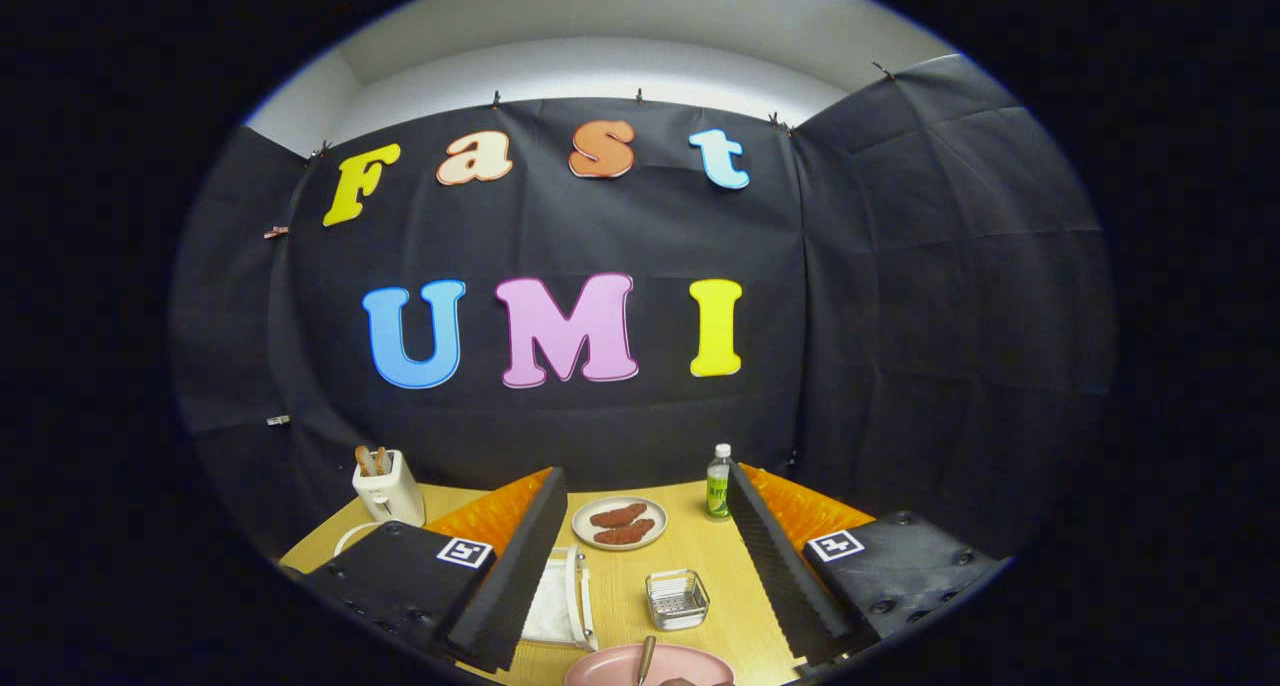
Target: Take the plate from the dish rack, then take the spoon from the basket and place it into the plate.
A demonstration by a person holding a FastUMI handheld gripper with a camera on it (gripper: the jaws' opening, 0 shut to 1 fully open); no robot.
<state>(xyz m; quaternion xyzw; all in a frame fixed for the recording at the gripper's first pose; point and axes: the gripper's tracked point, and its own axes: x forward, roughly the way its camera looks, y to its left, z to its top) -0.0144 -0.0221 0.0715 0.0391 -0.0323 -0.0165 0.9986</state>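
a white toaster [390, 488] stood at the far left of the wooden table [620, 586], with two brown slices sticking up out of its slots. just in front of it the curved white rim [352, 536] of something showed on the table, perhaps another plate, though the left finger hid most of it. between the fingers on the left side lay a white dish rack [560, 600], partly covered by the left finger. further right, beyond the fingers, a small plate [619, 522] held two pieces of brown food. nearer in, a small clear square basket [677, 598] sat on the table between the fingers, and nothing could be made out inside it. close under the camera lay the pink plate [690, 668], with the spoon [646, 660] resting in it, handle pointing away towards the basket. a small dark lump also lay in that plate, too cut off to name. a bottle with a green label [718, 482] stood upright by the tip of the right finger.

the gripper [645, 491] was held above the table, pointing forward and level. its two black fingers stood wide apart with nothing between them, the plate and spoon below and between their bases.
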